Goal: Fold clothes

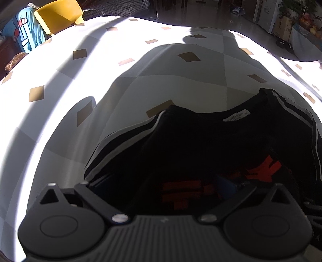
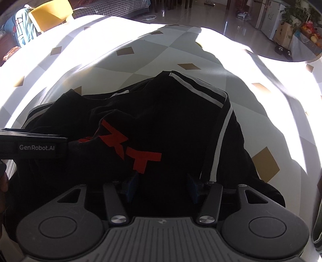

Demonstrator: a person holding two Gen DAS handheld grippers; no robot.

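A black shirt (image 1: 201,141) with white sleeve stripes and a red print lies bunched on the table (image 1: 60,70), its neck label (image 1: 236,115) on the far side. My left gripper (image 1: 167,185) stands open over its near edge, jaws spread wide and fingertips lost in the dark cloth. In the right wrist view the same shirt (image 2: 161,112) rises toward my right gripper (image 2: 162,187). Its blue pads (image 2: 132,187) stand apart with black fabric lying between them, so it is open. The left gripper's body (image 2: 34,147) crosses in from the left edge, over the shirt.
The tablecloth (image 2: 261,121) is white and grey with tan diamonds, half in strong sun and half in shadow. A yellow chair (image 1: 58,14) and a blue garment (image 1: 24,34) sit beyond the far left edge. Plants and boxes (image 1: 291,22) stand at the far right.
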